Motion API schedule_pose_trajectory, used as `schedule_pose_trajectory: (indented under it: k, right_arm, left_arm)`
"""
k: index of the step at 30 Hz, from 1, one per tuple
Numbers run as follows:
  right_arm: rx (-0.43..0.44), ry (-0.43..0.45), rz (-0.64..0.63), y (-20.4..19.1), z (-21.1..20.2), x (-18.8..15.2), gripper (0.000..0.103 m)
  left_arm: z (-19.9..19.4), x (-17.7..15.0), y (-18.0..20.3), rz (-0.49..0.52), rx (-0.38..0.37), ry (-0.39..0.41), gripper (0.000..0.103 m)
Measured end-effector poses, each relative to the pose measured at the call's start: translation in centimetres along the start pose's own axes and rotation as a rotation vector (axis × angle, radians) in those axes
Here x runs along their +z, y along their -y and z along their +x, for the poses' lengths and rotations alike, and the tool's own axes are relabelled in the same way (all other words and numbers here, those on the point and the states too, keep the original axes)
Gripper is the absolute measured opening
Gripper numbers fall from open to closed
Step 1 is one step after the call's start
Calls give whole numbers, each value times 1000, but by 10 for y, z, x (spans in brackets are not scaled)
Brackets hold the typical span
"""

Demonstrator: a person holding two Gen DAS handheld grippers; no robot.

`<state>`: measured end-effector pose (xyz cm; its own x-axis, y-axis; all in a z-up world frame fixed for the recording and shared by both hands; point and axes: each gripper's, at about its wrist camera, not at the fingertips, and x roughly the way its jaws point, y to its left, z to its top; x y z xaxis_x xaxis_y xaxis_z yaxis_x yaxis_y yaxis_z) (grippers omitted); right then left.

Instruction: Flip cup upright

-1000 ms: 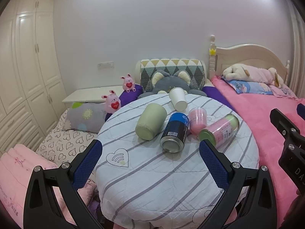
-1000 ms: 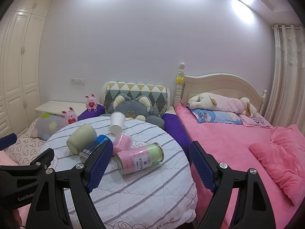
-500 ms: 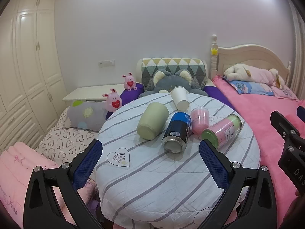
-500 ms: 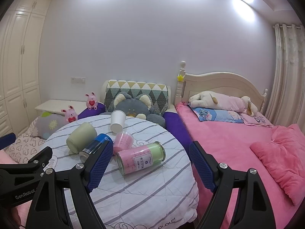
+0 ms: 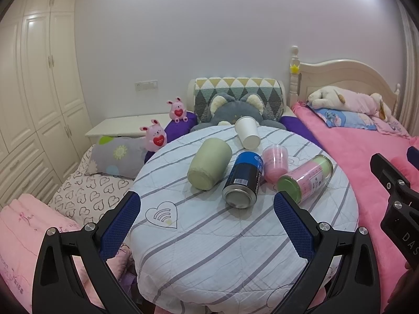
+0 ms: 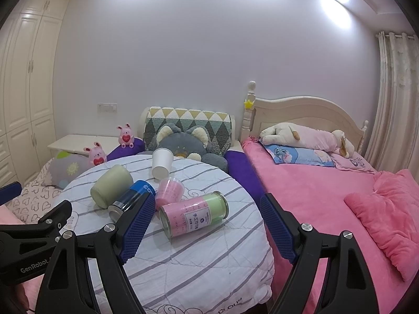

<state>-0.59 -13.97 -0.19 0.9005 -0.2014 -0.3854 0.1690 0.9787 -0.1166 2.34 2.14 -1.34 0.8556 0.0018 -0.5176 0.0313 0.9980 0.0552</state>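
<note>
Several containers lie on their sides on a round table (image 5: 209, 235) with a striped cloth. They are a pale green cup (image 5: 209, 166), a blue can (image 5: 244, 179), a pink plastic cup (image 5: 275, 163), a white paper cup (image 5: 247, 132) and a pink-and-green jar (image 5: 306, 178). In the right wrist view the green cup (image 6: 111, 185), white cup (image 6: 161, 162), pink cup (image 6: 170, 192) and jar (image 6: 193, 214) show too. My left gripper (image 5: 207, 209) is open and empty, short of the can. My right gripper (image 6: 207, 219) is open and empty, near the jar.
A pink bed (image 6: 327, 196) with a plush toy (image 6: 306, 137) runs along the right of the table. A grey plush cushion (image 5: 237, 107) and pink bunny toys (image 5: 155, 136) sit behind the table. A white wardrobe (image 5: 34, 91) stands at the left.
Both views have shifted slightly; the table and cups sit a little lower and closer. Both grippers stay open. No object on the table has moved.
</note>
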Motion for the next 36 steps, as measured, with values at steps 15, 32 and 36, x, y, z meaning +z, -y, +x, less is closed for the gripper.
schedule_pose_trajectory:
  k: [15,32,36]
  right_arm:
    - [17,-39,7,-4,15,0,84]
    - [98,-109,65,-1,55,-4,84]
    - [115,-117,87,3,67,-5,84]
  left_arm:
    - [13,-3,1,1,2,-17,103]
    - [70,-5,2,-9,-40,-150,103]
    - [92,-6,8,-15,-62,-200,103]
